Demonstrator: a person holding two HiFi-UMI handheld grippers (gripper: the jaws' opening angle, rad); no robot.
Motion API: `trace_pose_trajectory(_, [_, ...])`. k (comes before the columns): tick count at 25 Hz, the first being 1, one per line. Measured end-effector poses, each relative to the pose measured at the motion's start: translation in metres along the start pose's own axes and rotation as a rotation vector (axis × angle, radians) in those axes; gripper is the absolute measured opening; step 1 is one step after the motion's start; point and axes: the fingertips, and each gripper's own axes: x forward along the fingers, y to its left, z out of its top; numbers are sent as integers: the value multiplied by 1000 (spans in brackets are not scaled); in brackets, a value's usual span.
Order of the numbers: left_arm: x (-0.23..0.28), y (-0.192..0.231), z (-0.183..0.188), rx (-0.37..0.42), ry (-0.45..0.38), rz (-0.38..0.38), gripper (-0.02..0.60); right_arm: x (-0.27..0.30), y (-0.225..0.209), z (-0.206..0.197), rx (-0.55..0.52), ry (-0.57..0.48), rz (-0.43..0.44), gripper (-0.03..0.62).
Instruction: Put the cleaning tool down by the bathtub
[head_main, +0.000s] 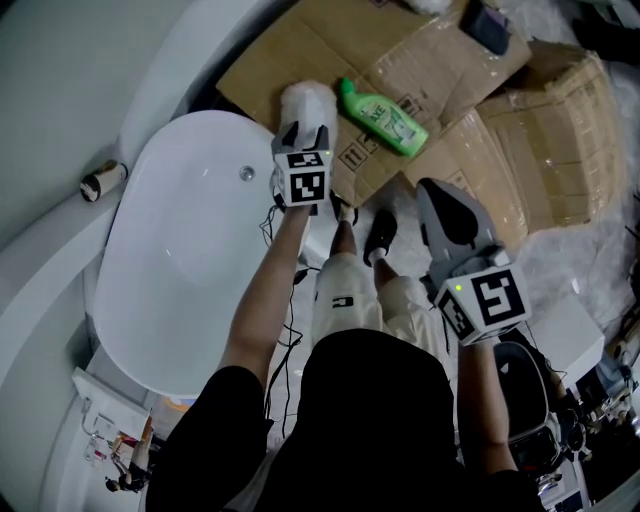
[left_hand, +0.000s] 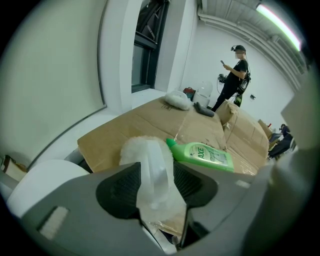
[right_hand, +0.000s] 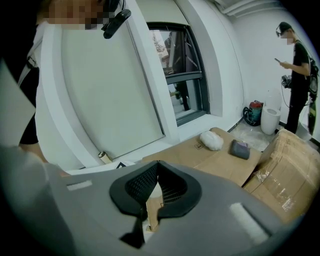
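The cleaning tool (head_main: 303, 100), a fluffy white pad with a clear plastic handle, lies on cardboard just past the rim of the white bathtub (head_main: 190, 250). My left gripper (head_main: 300, 132) is right over it. In the left gripper view the tool's handle (left_hand: 152, 170) stands between the two pads of the left gripper (left_hand: 156, 186), whose jaws are spread wide and open around it. My right gripper (head_main: 436, 190) hovers to the right over the floor, shut with nothing in it; in the right gripper view its pads (right_hand: 155, 192) meet at the tips.
A green detergent bottle (head_main: 385, 115) lies on the flattened cardboard (head_main: 300, 50) beside the tool. A small roll (head_main: 103, 180) sits on the ledge left of the tub. More cardboard boxes (head_main: 545, 140) lie to the right. A person (left_hand: 235, 75) stands far off.
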Motion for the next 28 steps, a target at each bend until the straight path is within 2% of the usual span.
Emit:
trace_pose_trajectory(13, [-50,-9,-37,-24,-27,4,207,-15,30,-18,-40,-12,62,8])
trace_pose_trajectory(21, [-98,-33,-58,-27,-79,15,193,-61,45,-48,-54,-32,85,8])
trace_pose_trajectory(28, [-152,-49,-84,-80,-126,62,184,-116,54,-80,-47,-66,80,8])
